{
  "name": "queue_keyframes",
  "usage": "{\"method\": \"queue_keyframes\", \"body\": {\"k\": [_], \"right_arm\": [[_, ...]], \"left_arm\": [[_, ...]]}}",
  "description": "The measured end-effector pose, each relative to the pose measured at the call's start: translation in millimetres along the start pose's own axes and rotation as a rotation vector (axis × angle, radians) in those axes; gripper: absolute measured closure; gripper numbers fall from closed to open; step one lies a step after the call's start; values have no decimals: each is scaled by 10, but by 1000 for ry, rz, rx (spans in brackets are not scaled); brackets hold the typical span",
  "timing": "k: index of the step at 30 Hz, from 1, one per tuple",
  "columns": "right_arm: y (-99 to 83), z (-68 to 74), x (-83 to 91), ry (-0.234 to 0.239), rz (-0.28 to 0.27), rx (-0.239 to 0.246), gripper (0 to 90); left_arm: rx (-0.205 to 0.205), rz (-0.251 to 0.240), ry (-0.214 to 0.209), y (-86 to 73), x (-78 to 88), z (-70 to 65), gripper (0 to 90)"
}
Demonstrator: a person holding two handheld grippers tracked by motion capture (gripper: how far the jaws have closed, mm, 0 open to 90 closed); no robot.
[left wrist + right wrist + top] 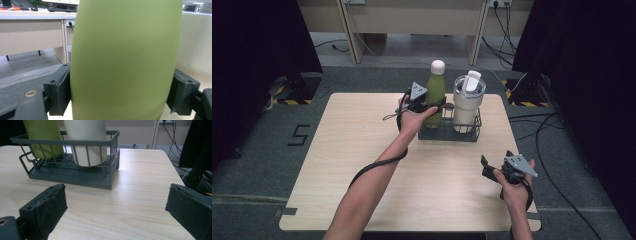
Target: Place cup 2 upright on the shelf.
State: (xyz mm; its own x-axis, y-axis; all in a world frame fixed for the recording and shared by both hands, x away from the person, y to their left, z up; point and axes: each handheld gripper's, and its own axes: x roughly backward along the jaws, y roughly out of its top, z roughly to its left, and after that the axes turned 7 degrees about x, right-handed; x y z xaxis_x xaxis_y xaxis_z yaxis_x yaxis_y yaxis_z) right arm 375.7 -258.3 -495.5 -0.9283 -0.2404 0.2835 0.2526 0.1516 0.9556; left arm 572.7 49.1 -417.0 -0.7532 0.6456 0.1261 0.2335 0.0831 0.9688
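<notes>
Two drink vessels stand upright in one dark grey wire rack (pixel 447 134) just above the centre of the high view: a tall olive-green metal bottle (pixel 435 95) with a pale cap, and a white lidded tumbler (pixel 467 102) to its right. The left claw (pixel 432 107) is clamped around the green bottle's body, both pads touching it. The right claw (pixel 493 165), at the lower right, hangs spread apart over bare light wooden surface (pixel 362 150), near the surface's edge. Close up, the bottle hides most of the tumbler.

claw (pixel 120 95) clamped on green bottle (pixel 125 57)

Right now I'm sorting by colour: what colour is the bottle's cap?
Pale pinkish white cap; high view shows it best.
</notes>
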Motion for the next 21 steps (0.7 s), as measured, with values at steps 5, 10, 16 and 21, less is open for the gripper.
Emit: {"method": "queue_keyframes", "body": {"k": [5, 10, 16, 21], "right_arm": [[3, 9, 1, 3, -1, 1, 30], [3, 13, -2, 2, 3, 6, 30], [-1, 22, -11, 5, 7, 11, 30], [1, 18, -8, 5, 6, 11, 31]], "left_arm": [[-10, 11, -27, 1, -10, -4, 187], [1, 24, -16, 11, -19, 5, 133], [-10, 30, -9, 8, -14, -19, 83], [-28, 27, -9, 22, 5, -42, 80]]}}
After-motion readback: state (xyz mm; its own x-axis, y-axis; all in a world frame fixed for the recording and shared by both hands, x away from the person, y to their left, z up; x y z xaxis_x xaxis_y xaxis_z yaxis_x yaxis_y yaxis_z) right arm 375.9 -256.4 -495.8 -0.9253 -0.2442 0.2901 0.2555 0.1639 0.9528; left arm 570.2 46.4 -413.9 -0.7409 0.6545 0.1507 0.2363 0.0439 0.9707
